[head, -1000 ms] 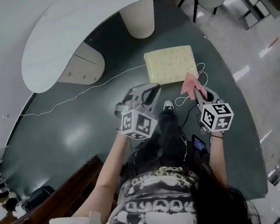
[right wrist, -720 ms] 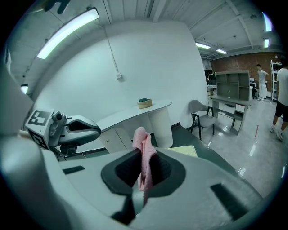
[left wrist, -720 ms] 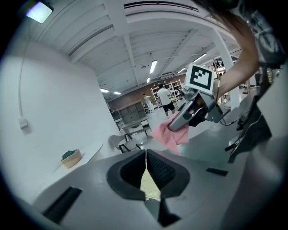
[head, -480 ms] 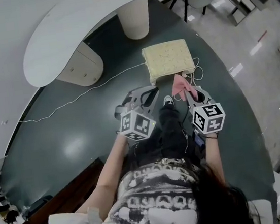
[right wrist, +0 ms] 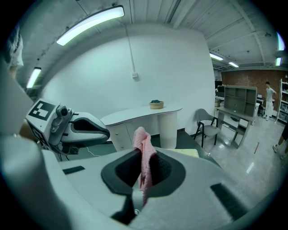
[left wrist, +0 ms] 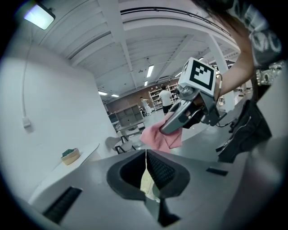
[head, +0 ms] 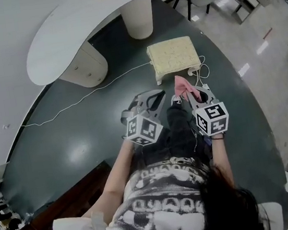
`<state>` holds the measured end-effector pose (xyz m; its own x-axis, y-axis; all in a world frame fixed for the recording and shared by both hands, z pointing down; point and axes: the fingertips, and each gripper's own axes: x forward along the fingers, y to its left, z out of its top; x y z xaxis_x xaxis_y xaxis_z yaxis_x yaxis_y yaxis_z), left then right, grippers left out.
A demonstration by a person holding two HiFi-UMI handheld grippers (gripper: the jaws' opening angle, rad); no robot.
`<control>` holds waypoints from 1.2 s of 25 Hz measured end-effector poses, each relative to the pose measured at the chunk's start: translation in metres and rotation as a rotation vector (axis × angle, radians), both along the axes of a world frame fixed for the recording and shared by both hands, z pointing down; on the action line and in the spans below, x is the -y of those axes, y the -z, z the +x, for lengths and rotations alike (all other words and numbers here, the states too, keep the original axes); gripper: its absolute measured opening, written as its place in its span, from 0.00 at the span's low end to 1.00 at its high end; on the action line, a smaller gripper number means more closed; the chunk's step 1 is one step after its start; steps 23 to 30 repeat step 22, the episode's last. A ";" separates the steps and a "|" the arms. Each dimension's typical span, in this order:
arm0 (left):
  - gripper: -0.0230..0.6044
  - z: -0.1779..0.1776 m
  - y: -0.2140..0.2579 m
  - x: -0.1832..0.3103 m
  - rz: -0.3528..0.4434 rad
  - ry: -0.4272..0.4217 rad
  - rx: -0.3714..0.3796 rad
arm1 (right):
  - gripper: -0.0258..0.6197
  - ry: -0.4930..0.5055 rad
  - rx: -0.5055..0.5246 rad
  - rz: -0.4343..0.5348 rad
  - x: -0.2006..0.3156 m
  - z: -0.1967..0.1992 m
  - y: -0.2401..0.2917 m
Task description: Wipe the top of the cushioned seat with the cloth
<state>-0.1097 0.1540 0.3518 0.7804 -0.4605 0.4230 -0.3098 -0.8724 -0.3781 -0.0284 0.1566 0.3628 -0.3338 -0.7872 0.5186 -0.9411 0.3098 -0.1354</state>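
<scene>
Right gripper [right wrist: 143, 177] clamps a fold of the soft pink cloth [right wrist: 143, 148], leaving loose fabric free for wiping. The cloth hangs just short of the square pale-yellow cushioned seat [head: 173, 54], whose top looks unwiped. Left gripper [left wrist: 146, 173] has its jaws together with nothing between them; it sits nearer the person than the seat, probably clear of the wipe path.

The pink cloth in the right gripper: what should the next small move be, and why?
Probably carry the right gripper forward and down until the cloth meets the near edge of the cushioned seat. Its jaws are shut on the cloth, which appears to hang short of the seat's top.
</scene>
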 end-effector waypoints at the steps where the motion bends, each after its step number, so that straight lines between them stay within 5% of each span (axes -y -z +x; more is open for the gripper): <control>1: 0.05 0.000 0.000 -0.001 0.000 0.001 -0.003 | 0.06 0.004 -0.001 0.003 -0.001 -0.001 0.000; 30: 0.05 -0.006 0.011 -0.008 0.021 -0.013 -0.005 | 0.06 0.019 0.004 0.021 -0.005 -0.014 0.003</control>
